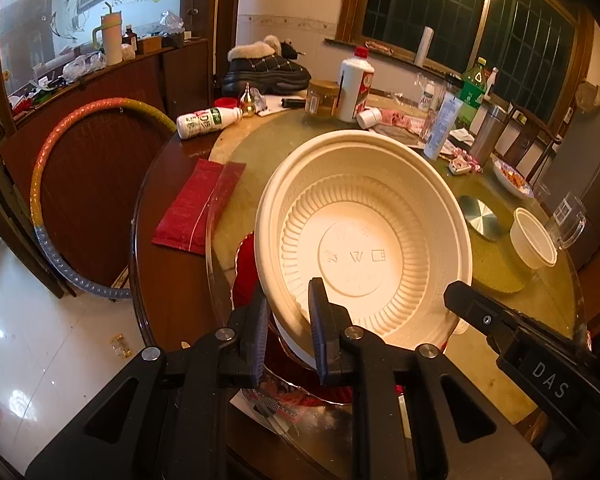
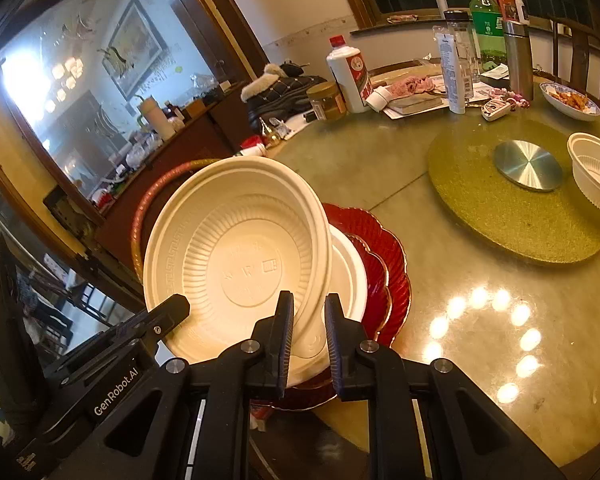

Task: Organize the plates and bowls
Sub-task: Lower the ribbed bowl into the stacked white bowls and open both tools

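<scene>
Both grippers, left [image 1: 289, 320] and right [image 2: 309, 334], clenched on tilted bowl [image 1: 364, 248] rim. Uneven pull risks buckling, slipping onto red plates [image 2: 384, 248].

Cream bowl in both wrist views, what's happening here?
Both grippers are clamped on the rim of one large cream bowl: left gripper on one edge, right gripper on the other. The bowl is tilted above a stack of a white plate on red scalloped plates. A smaller white bowl sits apart on the green turntable.
</scene>
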`<act>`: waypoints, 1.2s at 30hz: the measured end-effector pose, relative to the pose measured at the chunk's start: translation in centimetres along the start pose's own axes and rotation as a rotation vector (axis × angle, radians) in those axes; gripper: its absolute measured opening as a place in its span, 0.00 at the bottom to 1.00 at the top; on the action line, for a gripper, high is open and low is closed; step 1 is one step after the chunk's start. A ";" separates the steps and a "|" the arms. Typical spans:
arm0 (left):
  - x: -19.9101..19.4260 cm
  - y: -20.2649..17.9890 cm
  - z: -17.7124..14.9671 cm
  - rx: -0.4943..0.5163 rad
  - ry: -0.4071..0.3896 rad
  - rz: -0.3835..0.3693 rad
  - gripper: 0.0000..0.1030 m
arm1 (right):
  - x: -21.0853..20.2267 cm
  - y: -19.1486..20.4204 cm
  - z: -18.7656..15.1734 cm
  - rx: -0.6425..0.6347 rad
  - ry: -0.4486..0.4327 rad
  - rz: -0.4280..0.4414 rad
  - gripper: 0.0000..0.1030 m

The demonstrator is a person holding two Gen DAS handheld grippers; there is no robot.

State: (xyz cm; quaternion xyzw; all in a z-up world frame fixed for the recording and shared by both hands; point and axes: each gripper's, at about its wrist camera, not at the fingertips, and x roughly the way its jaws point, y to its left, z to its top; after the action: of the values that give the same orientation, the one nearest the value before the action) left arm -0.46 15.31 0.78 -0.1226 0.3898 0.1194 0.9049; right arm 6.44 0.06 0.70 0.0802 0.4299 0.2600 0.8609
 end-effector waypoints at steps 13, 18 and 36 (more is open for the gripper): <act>0.0 -0.1 0.0 0.013 0.009 0.006 0.17 | 0.2 0.3 -0.2 -0.023 0.014 -0.021 0.16; -0.1 -0.2 0.1 0.017 0.012 0.005 0.17 | 0.2 0.3 -0.2 -0.024 0.015 -0.021 0.16; -0.5 -0.8 0.4 0.036 0.016 0.017 0.42 | -0.5 -1.0 0.0 0.024 0.014 -0.013 0.27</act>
State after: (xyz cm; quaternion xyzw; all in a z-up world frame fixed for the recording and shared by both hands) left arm -0.31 14.66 1.47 -0.1040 0.4003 0.1194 0.9026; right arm 6.53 -1.06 0.67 0.0861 0.4397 0.2498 0.8584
